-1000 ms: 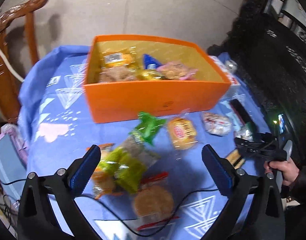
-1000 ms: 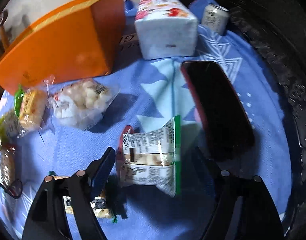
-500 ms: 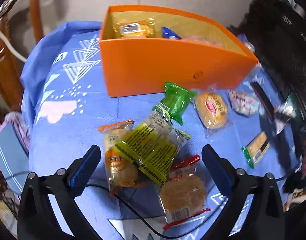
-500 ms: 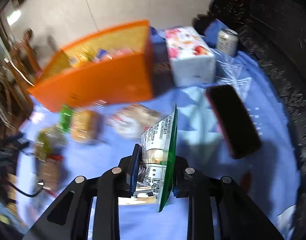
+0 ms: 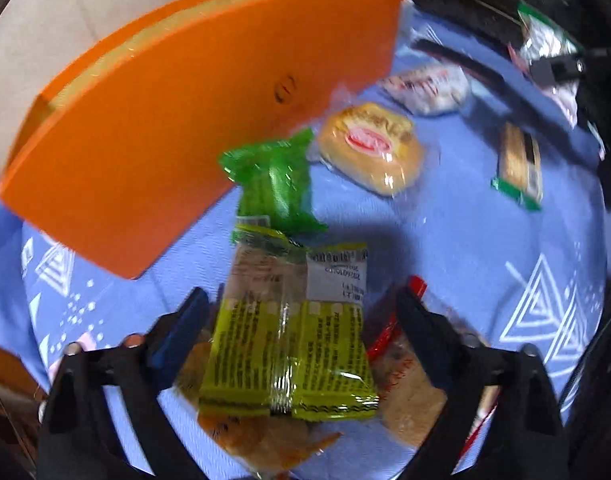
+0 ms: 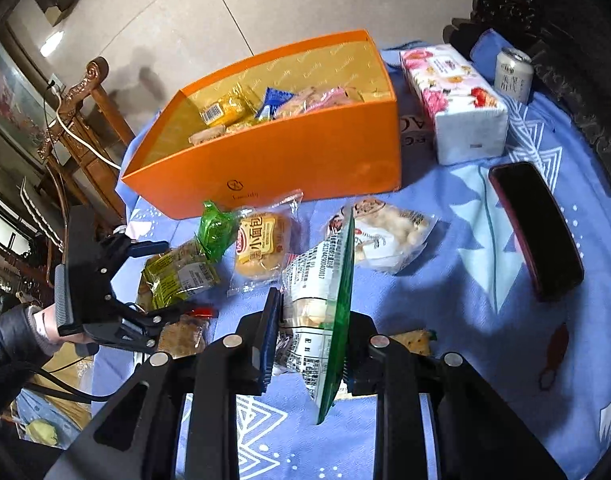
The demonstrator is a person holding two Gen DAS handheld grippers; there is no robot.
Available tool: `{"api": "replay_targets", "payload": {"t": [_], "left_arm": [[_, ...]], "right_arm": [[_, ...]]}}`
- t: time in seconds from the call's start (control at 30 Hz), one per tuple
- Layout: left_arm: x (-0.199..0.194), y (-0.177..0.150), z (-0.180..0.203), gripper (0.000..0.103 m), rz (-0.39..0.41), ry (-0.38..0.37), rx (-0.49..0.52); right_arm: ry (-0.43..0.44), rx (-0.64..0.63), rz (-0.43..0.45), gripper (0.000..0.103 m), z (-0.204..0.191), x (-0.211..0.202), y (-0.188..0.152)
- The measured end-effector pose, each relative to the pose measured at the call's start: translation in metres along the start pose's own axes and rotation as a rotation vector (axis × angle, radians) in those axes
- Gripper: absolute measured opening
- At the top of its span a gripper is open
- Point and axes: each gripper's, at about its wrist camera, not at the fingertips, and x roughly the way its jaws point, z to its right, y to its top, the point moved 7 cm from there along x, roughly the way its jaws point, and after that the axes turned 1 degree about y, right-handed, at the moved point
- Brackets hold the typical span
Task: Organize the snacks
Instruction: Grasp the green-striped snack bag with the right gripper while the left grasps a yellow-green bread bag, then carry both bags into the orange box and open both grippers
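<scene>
An orange box [image 6: 289, 152] with several snacks inside stands on the blue cloth; it also shows in the left wrist view [image 5: 177, 92]. My right gripper [image 6: 309, 312] is shut on a green-edged white snack packet [image 6: 325, 300], held above the table. My left gripper [image 5: 301, 316] is open, its fingers either side of a yellow-green packet [image 5: 289, 332] that lies on other snacks. It also shows in the right wrist view [image 6: 153, 280]. A dark green packet [image 5: 275, 184], a bun packet [image 5: 371, 148] and a white packet [image 6: 389, 236] lie in front of the box.
A floral tissue pack [image 6: 453, 100] and a can [image 6: 513, 74] stand right of the box. A black case [image 6: 535, 228] lies at the right. A small green-edged bar [image 5: 519, 168] lies on the cloth. A wooden chair [image 6: 81, 120] stands at the left.
My left gripper has come down and forward around the yellow-green packet. My right gripper closed on the green-edged packet, lifted it off the cloth and holds it higher.
</scene>
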Motion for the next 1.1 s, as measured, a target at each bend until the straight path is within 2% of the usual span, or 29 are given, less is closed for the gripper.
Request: {"api": "replay_targets", "payload": {"t": [0.07, 0.17, 0.27, 0.3, 0.4, 0.57, 0.87, 1.1], "left_arm": [[0.007, -0.002, -0.002, 0.076, -0.011, -0.014, 0.009], [0.008, -0.001, -0.007, 0.075, 0.008, -0.048, -0.025], [0.008, -0.002, -0.006, 0.074, 0.024, -0.049, -0.017], [0.007, -0.001, -0.007, 0.069, 0.033, -0.048, -0.023], [0.003, -0.005, -0.010, 0.066, 0.041, -0.045, -0.044], [-0.004, -0.010, -0.004, 0.065, 0.056, -0.032, -0.062], [-0.066, -0.011, -0.004, 0.065, 0.155, -0.021, -0.191], [-0.128, 0.018, 0.000, 0.065, 0.291, -0.018, -0.273]], "right_arm": [[-0.010, 0.002, -0.012, 0.026, -0.001, 0.003, -0.003], [-0.017, -0.003, -0.030, 0.026, -0.002, 0.007, -0.005], [-0.019, -0.008, -0.046, 0.026, -0.004, 0.011, -0.006], [-0.019, -0.011, -0.050, 0.026, -0.005, 0.012, -0.007], [-0.018, -0.021, -0.055, 0.026, -0.009, 0.015, -0.006], [-0.020, -0.034, -0.046, 0.026, -0.012, 0.012, -0.003], [-0.008, -0.051, 0.011, 0.026, -0.019, -0.009, 0.000], [0.040, -0.054, 0.079, 0.026, -0.035, -0.035, 0.013]]}}
